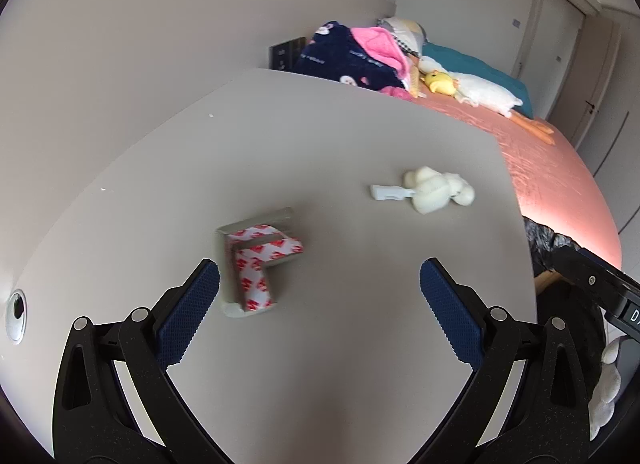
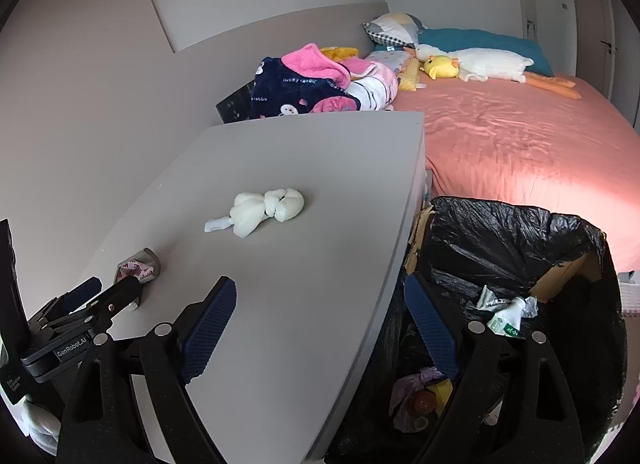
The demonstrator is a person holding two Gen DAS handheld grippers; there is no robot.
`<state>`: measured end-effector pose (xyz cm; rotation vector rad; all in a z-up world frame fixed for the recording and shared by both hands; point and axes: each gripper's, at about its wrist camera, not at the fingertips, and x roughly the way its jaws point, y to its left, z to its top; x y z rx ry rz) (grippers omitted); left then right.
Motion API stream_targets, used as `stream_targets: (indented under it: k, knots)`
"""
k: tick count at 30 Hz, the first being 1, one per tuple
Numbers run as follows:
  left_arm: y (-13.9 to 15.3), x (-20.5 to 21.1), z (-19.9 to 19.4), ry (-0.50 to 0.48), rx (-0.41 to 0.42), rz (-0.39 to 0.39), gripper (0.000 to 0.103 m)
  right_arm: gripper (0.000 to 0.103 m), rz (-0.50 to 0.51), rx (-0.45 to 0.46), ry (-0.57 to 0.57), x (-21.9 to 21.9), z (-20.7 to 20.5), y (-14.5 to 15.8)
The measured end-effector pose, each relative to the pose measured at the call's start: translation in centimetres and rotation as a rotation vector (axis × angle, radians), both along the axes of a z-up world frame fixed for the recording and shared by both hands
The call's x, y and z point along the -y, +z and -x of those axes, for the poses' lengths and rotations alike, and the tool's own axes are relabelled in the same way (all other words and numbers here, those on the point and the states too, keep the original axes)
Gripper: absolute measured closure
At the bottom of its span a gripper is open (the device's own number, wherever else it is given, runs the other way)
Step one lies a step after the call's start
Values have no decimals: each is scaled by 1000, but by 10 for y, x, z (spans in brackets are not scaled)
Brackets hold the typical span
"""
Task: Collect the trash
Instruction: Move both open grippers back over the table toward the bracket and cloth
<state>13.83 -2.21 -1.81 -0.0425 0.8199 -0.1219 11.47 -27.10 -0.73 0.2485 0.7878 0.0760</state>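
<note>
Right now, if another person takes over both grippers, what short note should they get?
Left gripper: open, empty, over the table, pointing at the L-shaped corner piece with red-printed tape.
Right gripper: open, empty, straddling the table edge and the black-lined bin.
White soft wad lies mid-table, with a small white plastic piece at its end.
Done: some trash already in the bin, including a crumpled green-white wrapper.
Left: corner piece, white wad and plastic piece.
</note>
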Motion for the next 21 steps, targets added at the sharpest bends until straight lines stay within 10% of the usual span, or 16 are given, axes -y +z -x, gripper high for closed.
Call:
stream_targets:
  k: [21]
  knots:
    - [-36,-29,-44,79,-110,-57,18,17,59,-51,72,-45,-61,-16]
